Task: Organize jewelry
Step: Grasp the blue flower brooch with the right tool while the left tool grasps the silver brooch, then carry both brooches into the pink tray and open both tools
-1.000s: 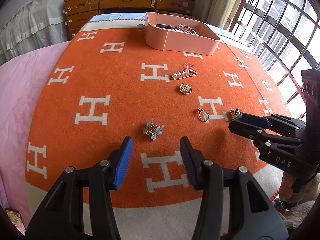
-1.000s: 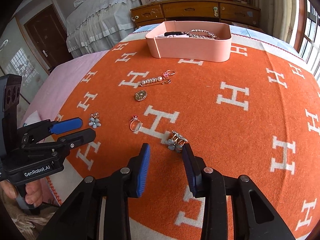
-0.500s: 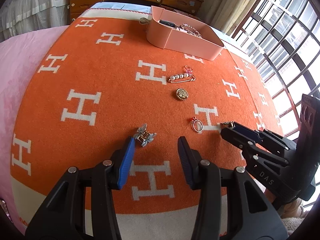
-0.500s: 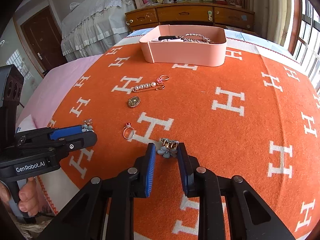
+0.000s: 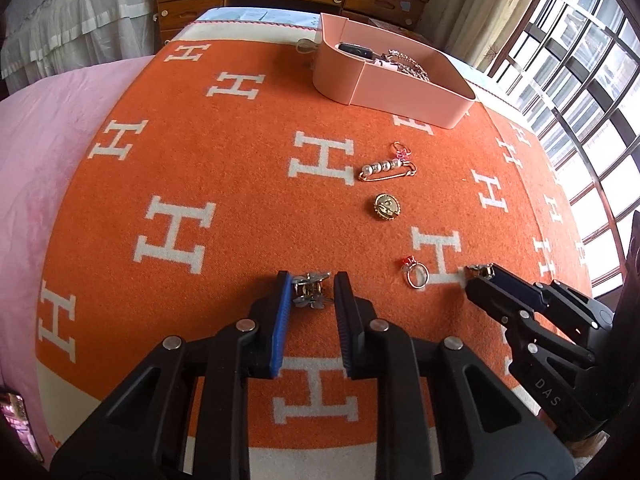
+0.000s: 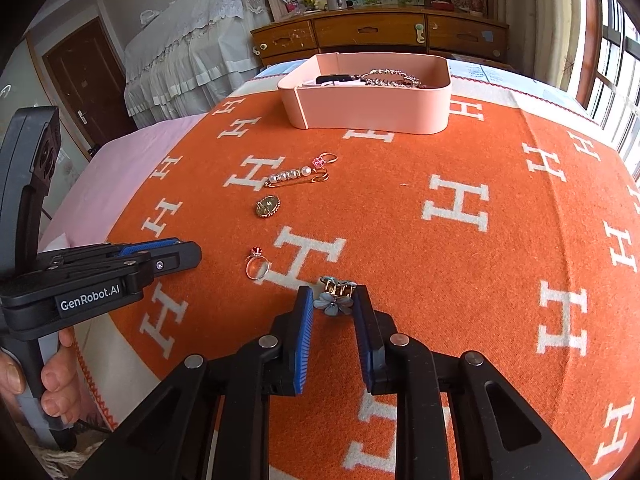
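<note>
On the orange blanket [image 5: 240,184] lie two blue flower hair clips. My left gripper [image 5: 310,286] has its fingers on both sides of one flower clip [image 5: 310,290], closing on it. My right gripper [image 6: 332,300] brackets the other flower clip [image 6: 336,296] the same way; it also shows in the left wrist view [image 5: 478,270]. A red-stone ring [image 5: 416,276], a gold round brooch [image 5: 386,207] and a pearl pin [image 5: 386,169] lie between me and the pink box [image 5: 400,88], which holds chains and a dark item.
A small pink-stone ring [image 5: 401,151] lies by the pearl pin. A pink sheet [image 5: 48,140] borders the blanket on the left. A wooden dresser [image 6: 380,36] stands behind the box, windows to the right.
Both grippers moved forward and down onto their flower clips and narrowed their jaws around them.
</note>
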Tool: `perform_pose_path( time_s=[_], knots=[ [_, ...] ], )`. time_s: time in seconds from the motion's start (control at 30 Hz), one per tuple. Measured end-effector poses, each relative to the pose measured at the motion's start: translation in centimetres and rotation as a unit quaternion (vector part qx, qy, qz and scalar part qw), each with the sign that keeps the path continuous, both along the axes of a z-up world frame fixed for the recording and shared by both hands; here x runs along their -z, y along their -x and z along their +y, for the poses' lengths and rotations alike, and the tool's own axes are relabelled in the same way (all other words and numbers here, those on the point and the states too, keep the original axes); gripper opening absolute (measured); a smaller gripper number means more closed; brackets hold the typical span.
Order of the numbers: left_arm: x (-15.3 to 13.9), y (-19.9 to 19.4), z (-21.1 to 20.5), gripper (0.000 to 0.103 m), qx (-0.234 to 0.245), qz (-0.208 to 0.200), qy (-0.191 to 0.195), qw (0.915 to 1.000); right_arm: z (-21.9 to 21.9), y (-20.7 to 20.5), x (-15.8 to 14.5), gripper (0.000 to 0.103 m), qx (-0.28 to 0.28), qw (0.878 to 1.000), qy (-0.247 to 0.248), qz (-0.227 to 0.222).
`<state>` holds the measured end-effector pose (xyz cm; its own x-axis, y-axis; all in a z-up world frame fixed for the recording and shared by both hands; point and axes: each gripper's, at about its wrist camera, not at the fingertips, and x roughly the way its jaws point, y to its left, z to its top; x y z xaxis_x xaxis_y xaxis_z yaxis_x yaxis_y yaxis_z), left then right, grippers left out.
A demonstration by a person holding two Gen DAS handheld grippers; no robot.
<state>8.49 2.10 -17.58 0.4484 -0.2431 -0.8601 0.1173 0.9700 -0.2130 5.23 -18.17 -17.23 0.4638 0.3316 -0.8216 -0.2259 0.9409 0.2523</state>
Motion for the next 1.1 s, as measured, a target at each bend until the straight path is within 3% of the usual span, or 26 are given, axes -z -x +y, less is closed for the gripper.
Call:
perform_pose_path(
  time_s=[0.33,0.53,0.7,0.9,1.0,1.1],
  knots=[
    [-0.4,0.8,0.1,0.018,0.010,-0.003,0.001,0.9999,-0.1,0.3,-0.3,0.020,0.009,1.000,-0.006,-0.003],
    [-3.8,0.7,0.5,0.018,0.027,-0.026,-0.004,0.9993,-0.4,0.5,-3.0,0.019,0.004,1.000,-0.018,-0.016],
    [-9.7,-0.6,0.2,0.018,0.049,-0.070,-0.019,0.9961,-1.7,-1.2,-8.3,0.020,-0.001,0.999,-0.042,-0.022],
    [-17.6,-3.6,-1.1,0.018,0.079,-0.104,-0.018,0.9913,-4.1,-4.7,-18.0,0.020,-0.004,0.994,-0.093,-0.054],
    [-20.9,-6.0,-2.2,0.018,0.079,-0.134,-0.035,0.9872,-4.7,-7.1,-22.1,0.020,0.004,0.993,-0.085,-0.086],
    [-22.5,-9.1,-3.4,0.018,0.082,-0.138,-0.040,0.9863,-4.9,-10.4,-24.2,0.020,0.020,0.992,-0.069,-0.104]
  ],
)
